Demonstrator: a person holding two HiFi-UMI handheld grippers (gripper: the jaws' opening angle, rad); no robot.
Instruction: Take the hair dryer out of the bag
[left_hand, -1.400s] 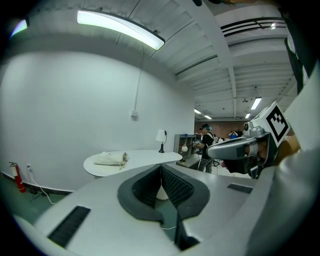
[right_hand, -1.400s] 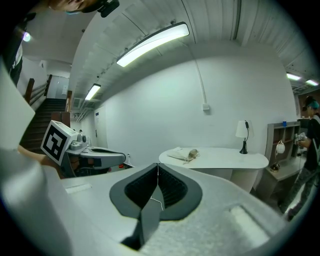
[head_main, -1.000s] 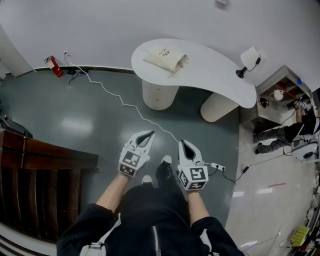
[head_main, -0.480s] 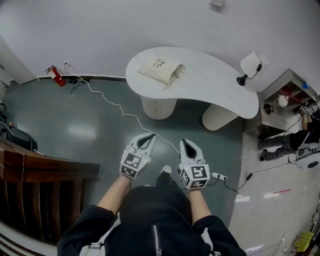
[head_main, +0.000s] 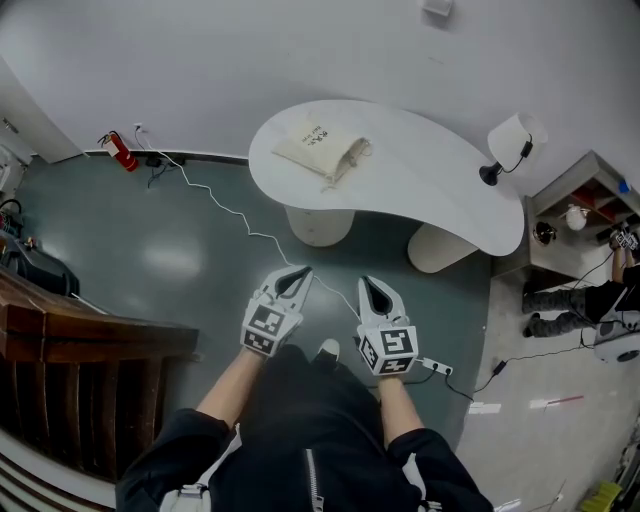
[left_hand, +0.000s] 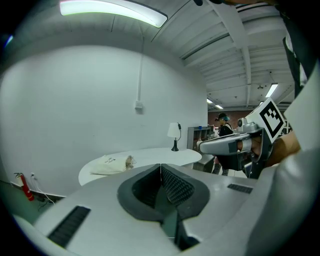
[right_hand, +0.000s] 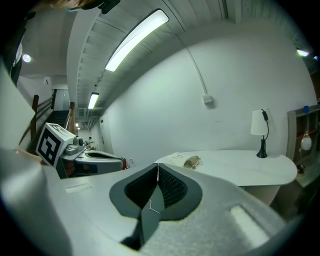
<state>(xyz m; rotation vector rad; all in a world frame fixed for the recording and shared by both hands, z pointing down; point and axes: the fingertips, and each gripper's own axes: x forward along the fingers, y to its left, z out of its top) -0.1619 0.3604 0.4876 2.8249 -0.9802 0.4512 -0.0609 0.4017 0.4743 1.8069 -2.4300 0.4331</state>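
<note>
Can't see the dryer, so I reckon it's inside the bag (head_main: 322, 152), a cream cloth drawstring pouch lying flat on the left end of the worktop (head_main: 430, 170), which is a smooth white kidney-shaped slab. The bag's long axis runs slantwise, puckered mouth to the right. It's ahead of both claws and well apart, with the left claw (head_main: 298, 272) a touch nearer than the right claw (head_main: 366, 285). Both are clenched tight on nothing.
</note>
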